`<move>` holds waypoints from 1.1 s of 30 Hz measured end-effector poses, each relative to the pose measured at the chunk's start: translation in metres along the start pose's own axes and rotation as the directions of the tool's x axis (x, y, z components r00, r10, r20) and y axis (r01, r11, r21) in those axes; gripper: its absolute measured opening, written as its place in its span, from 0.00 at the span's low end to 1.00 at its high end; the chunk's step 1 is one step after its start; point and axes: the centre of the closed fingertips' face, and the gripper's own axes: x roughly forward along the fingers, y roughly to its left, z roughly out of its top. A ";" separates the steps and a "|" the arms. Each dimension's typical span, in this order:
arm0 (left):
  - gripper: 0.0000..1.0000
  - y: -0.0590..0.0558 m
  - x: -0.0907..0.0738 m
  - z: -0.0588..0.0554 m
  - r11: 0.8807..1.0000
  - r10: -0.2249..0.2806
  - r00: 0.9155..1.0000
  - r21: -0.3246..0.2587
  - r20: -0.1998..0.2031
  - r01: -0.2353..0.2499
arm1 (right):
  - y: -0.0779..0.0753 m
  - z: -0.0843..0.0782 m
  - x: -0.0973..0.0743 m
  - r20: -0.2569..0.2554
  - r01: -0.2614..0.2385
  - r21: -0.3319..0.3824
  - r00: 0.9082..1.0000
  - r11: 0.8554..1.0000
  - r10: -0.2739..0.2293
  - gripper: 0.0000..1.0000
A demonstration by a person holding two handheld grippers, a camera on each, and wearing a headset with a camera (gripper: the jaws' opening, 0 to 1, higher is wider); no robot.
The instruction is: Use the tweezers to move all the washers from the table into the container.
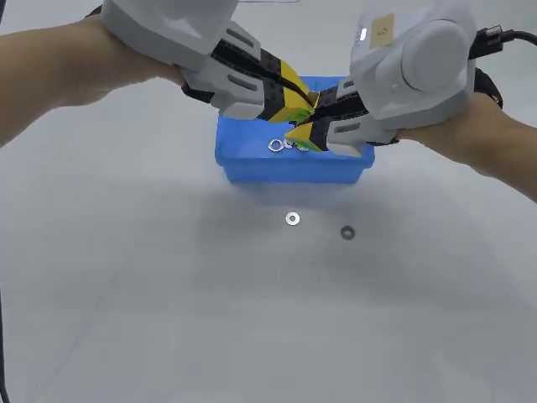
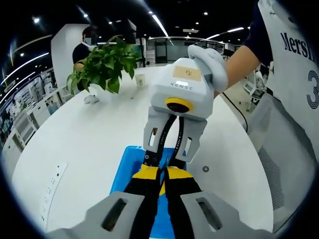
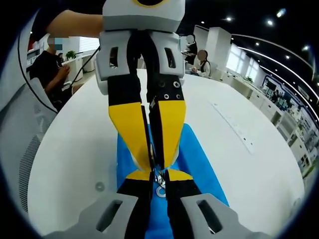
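Both grippers meet tip to tip over the blue container (image 1: 285,168); left gripper (image 1: 295,102) comes in from the person's left, right gripper (image 1: 309,130) from the right.

Left jaws: yellow tips pressed nearly together; right gripper view shows a thin dark strip pinched between them, taken to be the tweezers (image 3: 150,139), though too slim to be sure; its long axis runs along the left jaws and points down into the container.

Right jaws: drawn close with a narrow gap, tips just beside the left tips; cannot tell whether they clamp anything.

Washers in the container (image 1: 289,145): a small cluster on its floor, directly under the meeting tips; judged as delivered.

Washers on the table (image 1: 168,294): two, flat, apart from each other; near washer (image 1: 292,218) lies on the person's side of the container, close to its front wall and almost straight back from the tips; far washer (image 1: 348,232) lies just beyond it, off toward the right gripper's side.

Key relation: both remaining washers sit outside the container, toward the person from the jaws and lower; judgement: the tweezers must lift over the front wall and draw back; near washer is the shorter reach; a flat ring on a smooth top is likely to slip.
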 end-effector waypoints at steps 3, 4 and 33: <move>0.07 -0.001 0.000 0.000 1.000 -0.001 1.000 -0.001 -0.002 0.001 | -0.001 -0.001 0.000 0.002 0.000 0.005 1.000 1.000 0.000 0.10; 0.07 -0.001 0.000 0.000 1.000 -0.001 1.000 -0.001 -0.003 0.001 | -0.001 -0.001 0.000 0.001 0.001 0.003 1.000 1.000 -0.001 0.11; 0.07 -0.031 -0.038 0.037 0.999 0.011 0.999 0.042 0.053 -0.013 | 0.016 0.037 -0.038 0.075 0.048 -0.091 0.996 0.995 -0.041 0.11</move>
